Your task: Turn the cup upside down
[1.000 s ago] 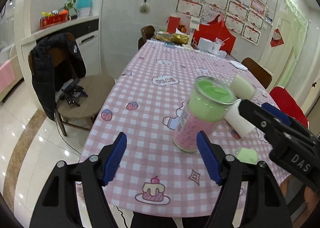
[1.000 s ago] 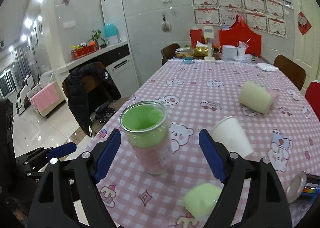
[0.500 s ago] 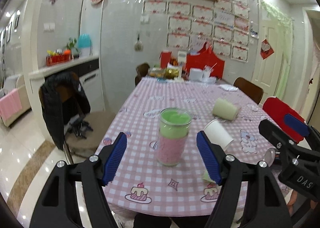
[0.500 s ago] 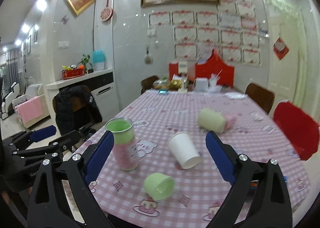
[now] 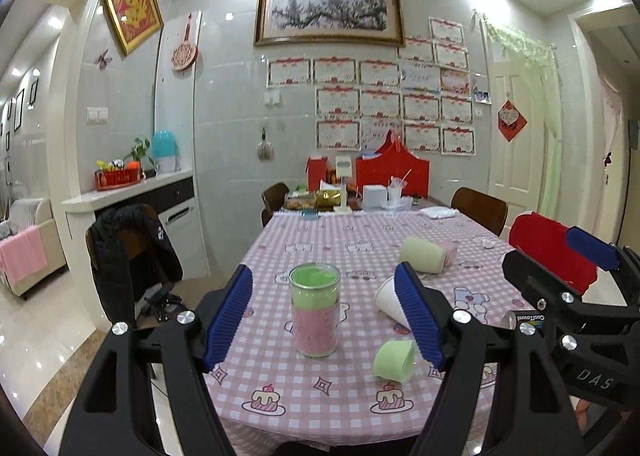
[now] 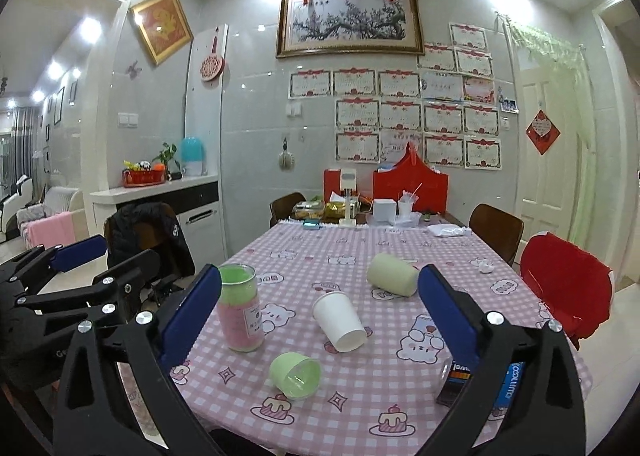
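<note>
A tall clear cup (image 5: 315, 314) with green and pink contents stands upright near the front of the pink checked table (image 5: 328, 240); it also shows in the right wrist view (image 6: 240, 308). A white paper cup (image 6: 340, 322), a small green cup (image 6: 295, 375) and a pale cream cup (image 6: 392, 275) lie on their sides. My left gripper (image 5: 324, 318) is open and empty, held back from the table with the tall cup seen between its fingers. My right gripper (image 6: 320, 316) is open and empty, also back from the table.
A chair with a black jacket (image 5: 132, 252) stands left of the table. Red-covered chair (image 6: 564, 288) at the right. A blue and black box (image 6: 504, 380) and a clear glass lie near the front right corner. Boxes and food crowd the far end (image 5: 360, 192).
Both grippers have pulled back and up from the table. The tall cup, close between the left fingers a second ago, now stands farther off. The cups have not moved.
</note>
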Available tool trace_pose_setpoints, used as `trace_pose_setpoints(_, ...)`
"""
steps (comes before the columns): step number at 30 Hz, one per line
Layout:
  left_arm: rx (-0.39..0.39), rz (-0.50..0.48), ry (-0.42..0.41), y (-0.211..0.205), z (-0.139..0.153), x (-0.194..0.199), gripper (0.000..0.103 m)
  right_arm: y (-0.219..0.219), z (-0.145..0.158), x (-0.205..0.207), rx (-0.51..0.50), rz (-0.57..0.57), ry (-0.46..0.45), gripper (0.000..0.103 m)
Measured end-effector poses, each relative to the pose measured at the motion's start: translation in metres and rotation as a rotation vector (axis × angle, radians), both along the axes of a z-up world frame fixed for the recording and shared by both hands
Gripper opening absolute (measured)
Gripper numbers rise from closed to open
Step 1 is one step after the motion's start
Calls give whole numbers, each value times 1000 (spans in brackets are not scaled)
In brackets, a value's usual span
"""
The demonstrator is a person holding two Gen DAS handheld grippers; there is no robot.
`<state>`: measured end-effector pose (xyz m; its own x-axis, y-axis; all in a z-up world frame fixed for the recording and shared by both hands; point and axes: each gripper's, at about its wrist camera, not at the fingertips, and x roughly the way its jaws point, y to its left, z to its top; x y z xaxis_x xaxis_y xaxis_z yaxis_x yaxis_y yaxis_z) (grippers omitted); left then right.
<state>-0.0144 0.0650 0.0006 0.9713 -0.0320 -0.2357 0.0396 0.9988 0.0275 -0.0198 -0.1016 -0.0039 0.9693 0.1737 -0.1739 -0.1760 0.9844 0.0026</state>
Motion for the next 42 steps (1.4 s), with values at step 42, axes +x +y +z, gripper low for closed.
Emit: trace_pose_setpoints(42, 46, 19, -139, -20, 12, -24, 80, -13, 3, -28, 16, -29, -69, 95)
